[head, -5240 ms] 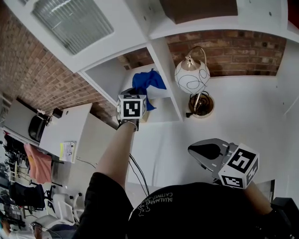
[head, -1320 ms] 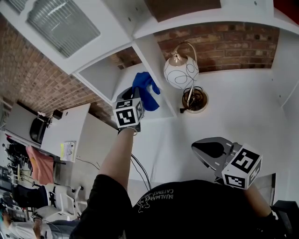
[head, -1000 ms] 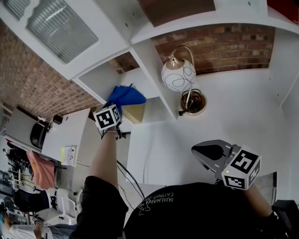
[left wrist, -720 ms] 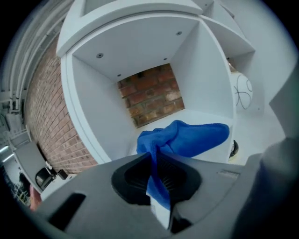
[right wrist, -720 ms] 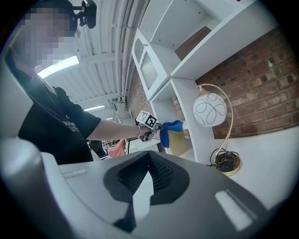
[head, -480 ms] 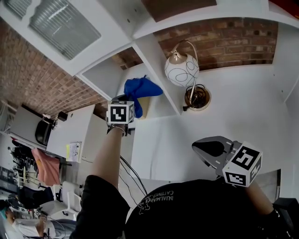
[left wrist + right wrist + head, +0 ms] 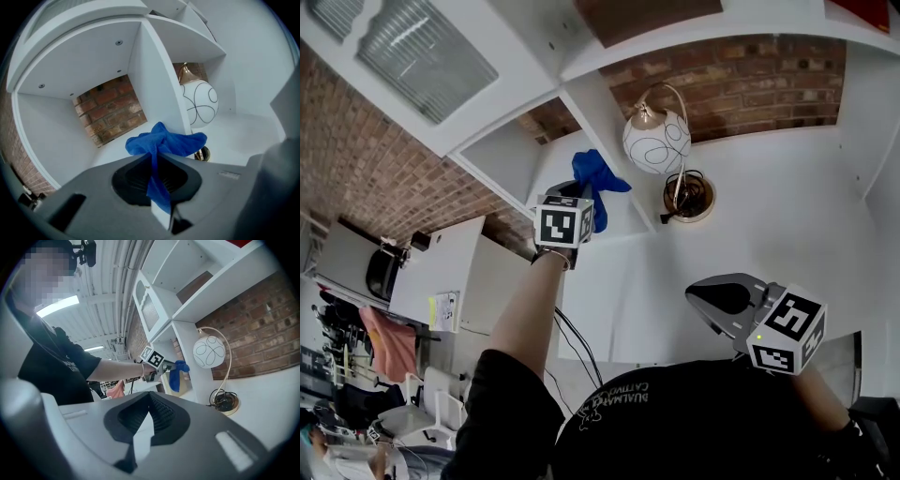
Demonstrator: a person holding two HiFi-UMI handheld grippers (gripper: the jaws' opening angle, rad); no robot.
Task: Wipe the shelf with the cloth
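Wiping under way | my left gripper (image 7: 157, 157) clamped the blue cloth (image 7: 165, 140) at the shelf (image 7: 115, 149) compartment's right side | far-left floor probably remained | right gripper (image 7: 149, 397) closed, empty, near me.

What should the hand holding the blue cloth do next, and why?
Probably push the blue cloth forward and down onto the shelf. The left gripper is shut on the blue cloth, which bunches at the front of the shelf, left of the lamp. The right gripper view shows it hanging loose rather than pressed flat.
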